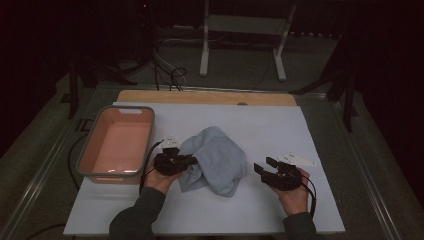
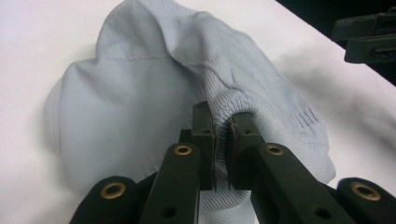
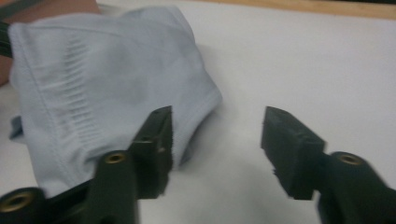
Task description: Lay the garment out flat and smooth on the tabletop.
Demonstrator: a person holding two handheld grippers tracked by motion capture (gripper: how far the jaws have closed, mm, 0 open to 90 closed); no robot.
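One gripper, the left gripper (image 2: 223,140), pinches the crumpled pale-blue knit garment (image 1: 216,159) on the white table (image 1: 280,130), the right gripper (image 3: 215,140) spread empty beside it, folding apparently barely begun

Lab or recording room, dim. White board (image 1: 280,130) lying over wooden tabletop (image 1: 205,96) as work surface. Cables (image 1: 167,70) trailing across grey floor behind. White metal stand (image 1: 242,37) sitting at back, dark stand legs (image 1: 345,90) flanking sides. Nothing domestic showing; looking like data-collection setup.
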